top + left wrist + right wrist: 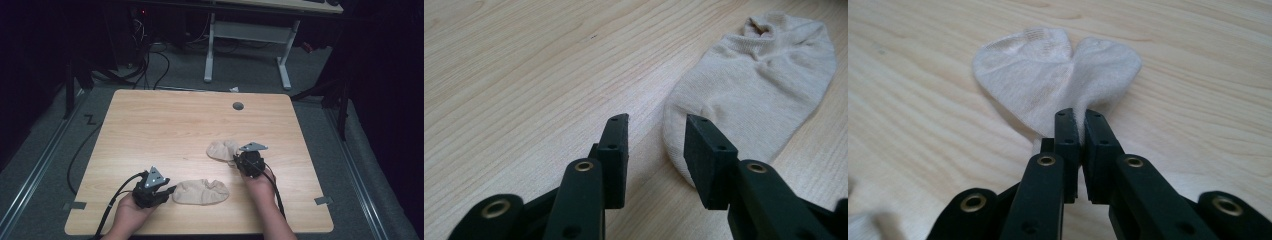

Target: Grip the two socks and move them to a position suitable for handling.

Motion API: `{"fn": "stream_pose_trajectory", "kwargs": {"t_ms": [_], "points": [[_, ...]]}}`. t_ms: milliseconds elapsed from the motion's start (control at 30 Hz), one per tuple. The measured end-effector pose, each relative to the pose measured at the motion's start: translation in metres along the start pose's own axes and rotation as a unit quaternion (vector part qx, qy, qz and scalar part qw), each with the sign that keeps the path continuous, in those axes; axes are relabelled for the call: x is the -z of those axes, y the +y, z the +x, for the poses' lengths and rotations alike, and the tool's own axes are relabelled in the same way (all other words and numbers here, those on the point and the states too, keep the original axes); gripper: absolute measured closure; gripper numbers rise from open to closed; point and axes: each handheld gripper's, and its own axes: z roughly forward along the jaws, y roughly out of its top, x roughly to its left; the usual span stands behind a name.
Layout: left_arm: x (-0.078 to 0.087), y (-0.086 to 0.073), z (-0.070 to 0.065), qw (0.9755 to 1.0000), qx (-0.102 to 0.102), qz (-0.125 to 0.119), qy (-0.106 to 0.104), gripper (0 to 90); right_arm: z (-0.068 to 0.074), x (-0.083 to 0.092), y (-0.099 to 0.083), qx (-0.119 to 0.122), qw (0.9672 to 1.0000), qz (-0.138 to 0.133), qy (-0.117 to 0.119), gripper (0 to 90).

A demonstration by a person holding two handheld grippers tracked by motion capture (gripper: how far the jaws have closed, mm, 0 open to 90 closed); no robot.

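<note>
left claw (656, 145): held apart, nothing pinched; the toe end of the near sock (754, 90) is seen just beyond the pads, the right pad overlapping its edge in the left gripper view.
right claw (1081, 125): closed on a fold of the far sock (1058, 75); the cloth is seen squeezed between the two pads.
near sock: laid flat on the counter (150, 130), close to its front edge, just beside the left claw (167, 191); its ribbed opening is turned away from the claw.
near sock, high view (201, 191): stretched sideways between the two hands.
far sock, high view (222, 149): bunched on the counter, farther back, at the tip of the right claw (235, 161).
socks to each other: kept apart, with bare wood between them.
colour: both socks pale beige, knit.
counter: light wood grain, with a round grey grommet (238, 106) near its far edge.
writing: no brand, label or lettering can be read on socks, claws or counter.
hands: each gripper is held from the bottom of the high view, a cable trailing from each.
</note>
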Motion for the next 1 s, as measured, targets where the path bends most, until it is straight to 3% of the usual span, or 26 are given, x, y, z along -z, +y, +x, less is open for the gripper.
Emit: {"fn": "stream_pose_trajectory", "kwargs": {"t_ms": [200,367,467,833,1000], "points": [[-0.001,0.0,-0.001,1.0,-0.002,0.002,0.0,62.5,0.017,0.006,-0.004,0.016,0.9995,-0.008,0.025,86.1],[0.0,0.001,-0.002,1.0,-0.004,0.001,-0.001,62.4,0.041,0.014,-0.007,0.05,0.9976,-0.014,0.045,86.0],[0.0,0.001,-0.001,1.0,-0.001,0.0,-0.001,62.4,0.048,0.015,-0.007,0.053,0.9973,-0.014,0.049,86.0],[0.001,0.001,-0.002,1.0,-0.005,-0.001,-0.001,62.4,0.048,0.012,-0.008,0.054,0.9972,-0.009,0.051,85.7],[-0.002,0.001,-0.002,1.0,-0.006,0.004,-0.001,62.4,0.044,0.005,-0.003,0.038,0.9977,-0.013,0.055,85.3]]}}
